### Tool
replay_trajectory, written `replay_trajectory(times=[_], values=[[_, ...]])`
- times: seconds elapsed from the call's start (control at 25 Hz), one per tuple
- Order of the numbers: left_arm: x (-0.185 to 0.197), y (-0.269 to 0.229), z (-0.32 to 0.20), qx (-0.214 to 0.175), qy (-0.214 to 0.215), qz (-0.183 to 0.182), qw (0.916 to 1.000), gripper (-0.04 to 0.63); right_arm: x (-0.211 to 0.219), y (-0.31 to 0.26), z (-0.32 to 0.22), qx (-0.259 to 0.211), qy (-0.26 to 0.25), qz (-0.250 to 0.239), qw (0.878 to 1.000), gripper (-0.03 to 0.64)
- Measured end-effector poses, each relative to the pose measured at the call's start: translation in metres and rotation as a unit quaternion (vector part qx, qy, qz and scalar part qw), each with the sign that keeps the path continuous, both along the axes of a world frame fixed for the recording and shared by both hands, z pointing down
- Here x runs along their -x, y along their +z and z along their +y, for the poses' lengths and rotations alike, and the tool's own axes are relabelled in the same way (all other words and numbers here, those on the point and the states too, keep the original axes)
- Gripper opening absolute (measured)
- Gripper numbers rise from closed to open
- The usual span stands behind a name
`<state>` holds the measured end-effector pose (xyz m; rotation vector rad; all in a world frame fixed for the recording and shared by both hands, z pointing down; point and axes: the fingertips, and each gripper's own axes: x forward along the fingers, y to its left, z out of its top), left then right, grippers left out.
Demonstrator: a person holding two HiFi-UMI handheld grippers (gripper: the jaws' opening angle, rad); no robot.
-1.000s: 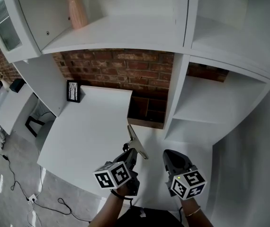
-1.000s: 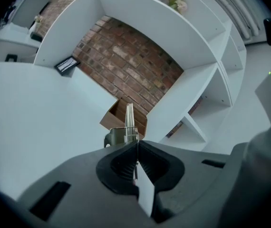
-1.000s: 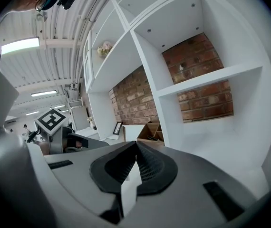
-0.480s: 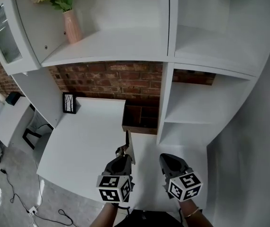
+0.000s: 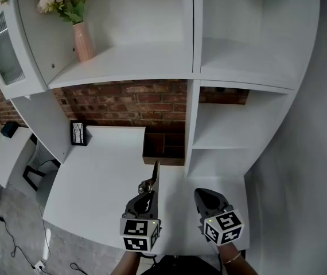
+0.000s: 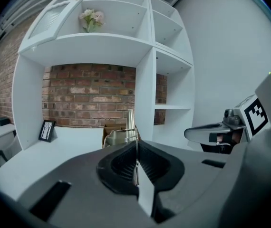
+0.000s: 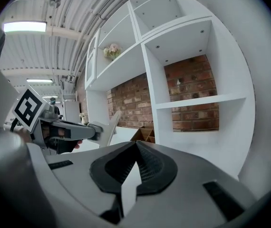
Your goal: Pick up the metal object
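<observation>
Grip is the thing to mind here. The left gripper [image 5: 148,193] has its jaws pressed nearly together on the metal piece [image 5: 154,177], pinching only its lower end. The piece is off the desk [image 5: 94,176], in the air just in front of the wooden box [image 5: 163,146]. Most of it sticks out past the jaws, so I judge it could pivot or slip if the squeeze eases or the wrist jerks. Best approach: steady squeeze, slow lift, no sudden roll, and clear of the shelf upright [image 5: 191,125] nearby. The right gripper [image 5: 205,195] sits beside the left, apart from the piece, jaws together w/ nothing between them. It's free to steady the far end if needed, though that's a guess.

Materials & shapes:
- Metal piece: thin, flat sheet w/ a dull silvery sheen. The left gripper view shows a narrow upright strip plus a wider rounded lobe low on its left. It's prob. stiff, smooth and slippery on its faces.
- Jaw pads: dark and ribbed, so decent friction.
- Desk & shelves: smooth matte white panels w/ square edges.
- Back wall [image 5: 123,102]: rough red brick.
- Box: brown wood, open top w/ dividers.
- Vase [image 5: 83,41]: pink and slim, holds flowers, up on the shelf, well apart from the work.
</observation>
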<state>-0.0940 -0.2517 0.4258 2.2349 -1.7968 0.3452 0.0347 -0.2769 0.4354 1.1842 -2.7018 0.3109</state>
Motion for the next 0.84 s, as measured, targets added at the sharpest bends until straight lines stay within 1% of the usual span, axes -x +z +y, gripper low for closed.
replay_trajectory(times=[0.2,0.52,0.84], values=[[0.002,-0.002,0.005,-0.005,0.013,-0.016,0.9998,0.012,-0.003,-0.004,0.006,-0.010,0.015,0.007,1.000,0.005],[0.007,-0.006,0.016,-0.008,0.032,-0.027,0.9991,0.012,-0.006,-0.006,0.018,-0.018,0.037,0.020,0.999,0.005],[0.009,-0.005,0.029,-0.010,0.052,-0.026,0.9983,0.012,-0.005,-0.004,0.031,-0.015,0.051,0.030,0.998,0.005]])
